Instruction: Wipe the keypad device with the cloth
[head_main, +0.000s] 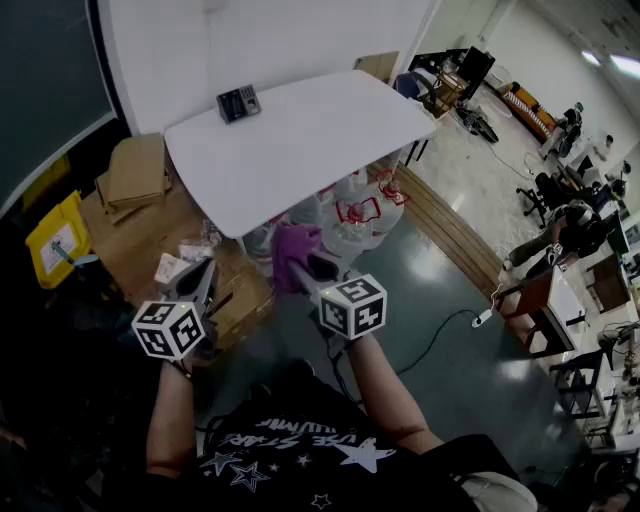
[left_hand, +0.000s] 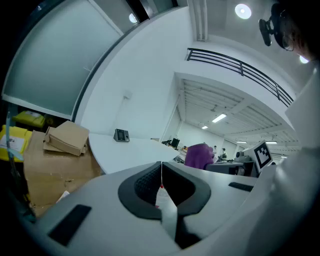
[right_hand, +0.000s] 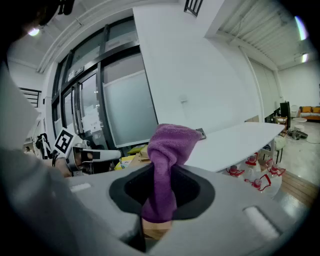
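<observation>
A small dark keypad device (head_main: 238, 103) sits near the far left corner of the white table (head_main: 320, 140); it also shows small in the left gripper view (left_hand: 121, 135) and peeks out behind the cloth (right_hand: 200, 133). My right gripper (head_main: 300, 270) is shut on a purple cloth (head_main: 291, 253), which bunches up above the jaws (right_hand: 167, 155). My left gripper (head_main: 205, 285) is shut with nothing held, its pads meeting (left_hand: 161, 175). Both grippers hang in front of the table's near edge, well short of the device.
Cardboard boxes (head_main: 140, 175) and a yellow bin (head_main: 58, 240) lie left of the table. Several water jugs with red handles (head_main: 360, 215) stand under its near edge. A cable and power strip (head_main: 485, 317) lie on the floor at right.
</observation>
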